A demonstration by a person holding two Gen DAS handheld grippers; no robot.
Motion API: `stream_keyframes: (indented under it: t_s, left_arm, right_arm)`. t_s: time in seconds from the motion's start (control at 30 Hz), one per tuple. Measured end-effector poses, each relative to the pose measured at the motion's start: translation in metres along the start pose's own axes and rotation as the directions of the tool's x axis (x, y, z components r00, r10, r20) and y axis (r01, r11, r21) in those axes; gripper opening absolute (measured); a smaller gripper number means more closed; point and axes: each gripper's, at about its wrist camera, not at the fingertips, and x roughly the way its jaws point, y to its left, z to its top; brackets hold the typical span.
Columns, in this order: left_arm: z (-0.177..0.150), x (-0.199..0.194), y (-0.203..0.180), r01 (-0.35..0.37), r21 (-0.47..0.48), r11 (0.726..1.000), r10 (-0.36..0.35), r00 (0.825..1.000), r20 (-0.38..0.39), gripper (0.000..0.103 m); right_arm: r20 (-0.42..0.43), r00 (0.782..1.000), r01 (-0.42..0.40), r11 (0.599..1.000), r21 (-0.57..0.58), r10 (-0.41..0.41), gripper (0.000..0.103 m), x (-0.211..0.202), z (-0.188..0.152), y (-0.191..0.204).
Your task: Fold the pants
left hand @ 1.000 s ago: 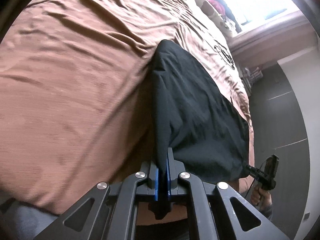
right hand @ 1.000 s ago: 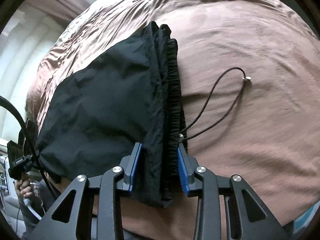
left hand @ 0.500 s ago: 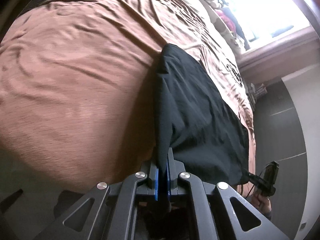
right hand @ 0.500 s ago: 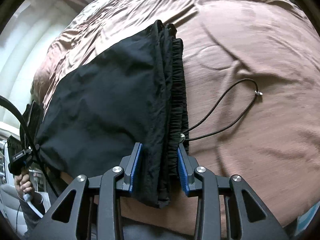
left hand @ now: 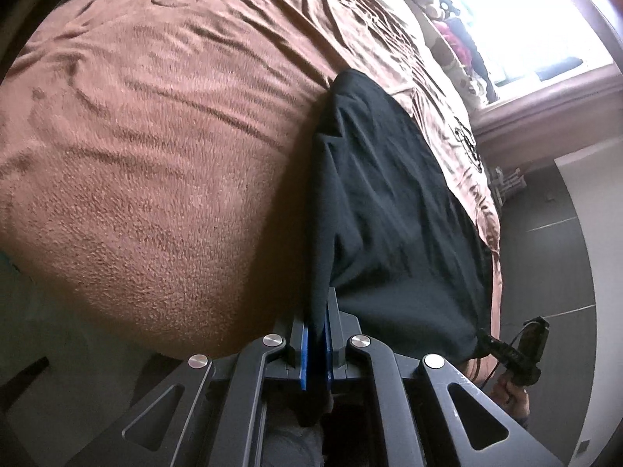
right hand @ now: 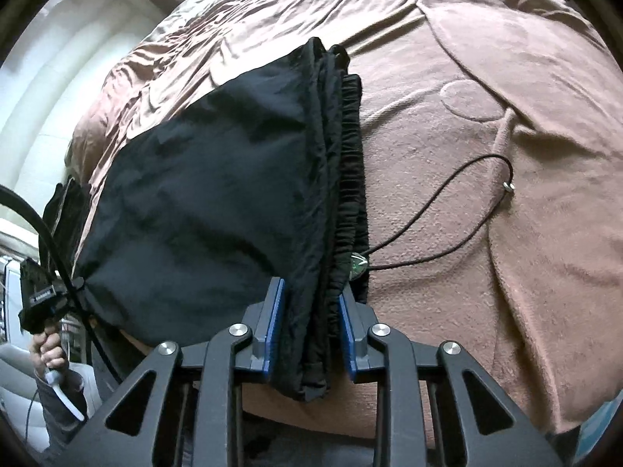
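Closing lately, my right gripper (right hand: pixel 310 329) clamps the folded black fabric pants (right hand: pixel 218 210)' bunched waistband; my left gripper (left hand: pixel 316 344) pinches their other edge.

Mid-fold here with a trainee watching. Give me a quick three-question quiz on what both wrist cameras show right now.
1. True or false: the left gripper is clamped on a thin edge of the black pants.
2. What does the right gripper grip: A) bunched waistband, B) drawstring, C) brown blanket?
3. Where does the drawstring lie?

Key: 1 true; 2 A; 3 loose on the blanket, beside the waistband.
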Motion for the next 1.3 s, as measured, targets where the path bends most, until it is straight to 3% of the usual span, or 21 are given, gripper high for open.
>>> stream_keyframes:
  t_s: [0.13, 0.23, 0.27, 0.3, 0.37, 0.63, 0.67, 0.7, 0.77, 0.9, 1.0, 1.3]
  left_arm:
    - [0.001, 0.005, 0.002, -0.004, -0.003, 1.0, 0.004, 1.0, -0.01, 0.006]
    - [0.002, 0.007, 0.006, 0.006, -0.01, 1.0, -0.007, 1.0, -0.019, 0.006]
    - [0.001, 0.008, 0.007, 0.008, -0.01, 1.0, -0.008, 1.0, -0.022, 0.006]
    - [0.001, 0.008, 0.007, 0.008, -0.01, 1.0, -0.008, 1.0, -0.024, 0.006]
    - [0.001, 0.009, 0.008, 0.004, -0.004, 1.0, -0.004, 1.0, -0.03, 0.006]
    - [0.002, 0.014, 0.009, -0.006, 0.003, 1.0, 0.006, 0.999, -0.043, 0.007]
    - [0.002, 0.014, 0.009, -0.007, -0.001, 1.0, 0.007, 0.999, -0.045, 0.01]
    - [0.002, 0.014, 0.01, -0.012, -0.007, 1.0, 0.012, 0.999, -0.045, 0.015]
    - [0.0, 0.013, 0.013, -0.015, -0.027, 1.0, 0.014, 0.999, -0.047, 0.026]
    - [-0.008, 0.009, 0.018, 0.034, -0.057, 0.998, -0.037, 0.998, -0.047, 0.038]
    - [-0.013, 0.006, 0.023, 0.073, -0.087, 0.994, -0.076, 0.996, -0.041, 0.043]
    - [-0.025, 0.001, 0.045, 0.18, -0.161, 0.97, -0.182, 0.983, 0.003, 0.045]
  right_arm:
    - [0.037, 0.999, -0.011, 0.999, 0.041, 0.009, 0.025, -0.014, -0.013, 0.003]
    - [0.06, 0.996, -0.074, 0.994, 0.083, 0.069, 0.025, -0.026, -0.024, -0.007]
    - [0.071, 0.993, -0.099, 0.99, 0.098, 0.092, 0.032, -0.031, -0.029, -0.013]
    - [0.081, 0.991, -0.118, 0.987, 0.109, 0.11, 0.047, -0.035, -0.033, -0.017]
    - [0.115, 0.982, -0.166, 0.976, 0.14, 0.151, 0.066, -0.042, -0.04, -0.026]
    - [0.114, 0.941, -0.337, 0.918, 0.208, 0.32, 0.066, -0.016, -0.056, -0.039]
    - [0.113, 0.941, -0.337, 0.917, 0.212, 0.319, 0.06, -0.011, -0.055, -0.039]
    - [0.108, 0.942, -0.333, 0.917, 0.22, 0.316, 0.037, -0.007, -0.055, -0.039]
    - [0.103, 0.946, -0.324, 0.912, 0.251, 0.308, 0.015, -0.001, -0.056, -0.044]
    - [0.143, 0.943, -0.329, 0.914, 0.237, 0.302, 0.005, -0.006, -0.063, -0.049]
    - [0.16, 0.944, -0.319, 0.922, 0.221, 0.288, 0.004, -0.013, -0.07, -0.048]
    - [0.179, 0.947, -0.301, 0.929, 0.216, 0.265, 0.004, -0.015, -0.08, -0.04]
